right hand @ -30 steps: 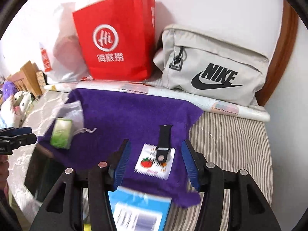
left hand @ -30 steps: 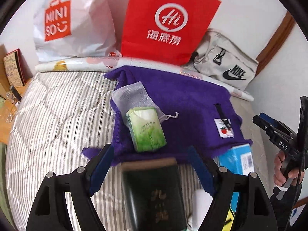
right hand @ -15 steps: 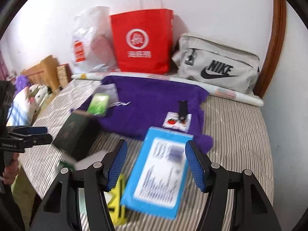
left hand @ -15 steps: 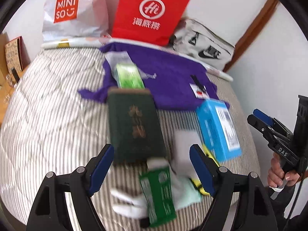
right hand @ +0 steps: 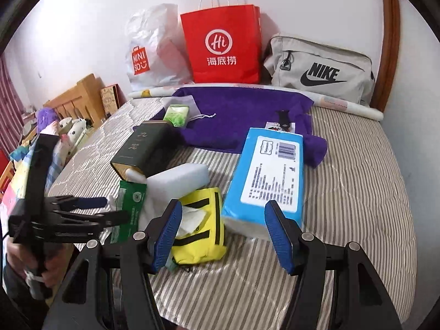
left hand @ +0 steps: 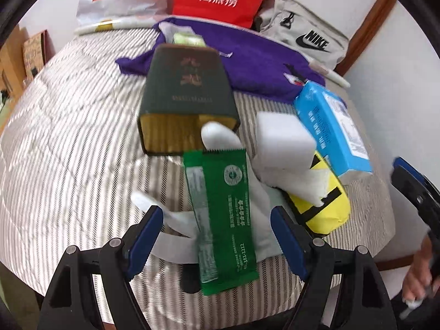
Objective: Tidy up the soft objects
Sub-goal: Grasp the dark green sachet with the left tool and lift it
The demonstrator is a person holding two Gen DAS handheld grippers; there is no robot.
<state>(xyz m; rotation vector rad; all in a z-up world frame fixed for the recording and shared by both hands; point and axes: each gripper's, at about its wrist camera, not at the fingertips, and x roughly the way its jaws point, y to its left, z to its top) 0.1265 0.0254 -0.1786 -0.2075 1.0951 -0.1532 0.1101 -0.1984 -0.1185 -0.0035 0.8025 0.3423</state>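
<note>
On the striped bed lie a green sachet on a pale glove, a white sponge block, a yellow tissue pouch, a blue tissue pack, a dark green box, a small green tissue pack and a purple towel. My left gripper is open, its jaws on either side of the sachet and glove, not touching them. My right gripper is open and empty, near the yellow pouch and the blue pack.
A red paper bag, a white Miniso bag and a grey Nike bag stand against the back wall. A wooden headboard and stuffed toys are at the left. The bed's near edge is just below the grippers.
Both grippers have pulled back from the purple towel toward the near edge of the bed, bringing the box, sponge, sachet, glove, pouch and blue pack into view. Both stay open.
</note>
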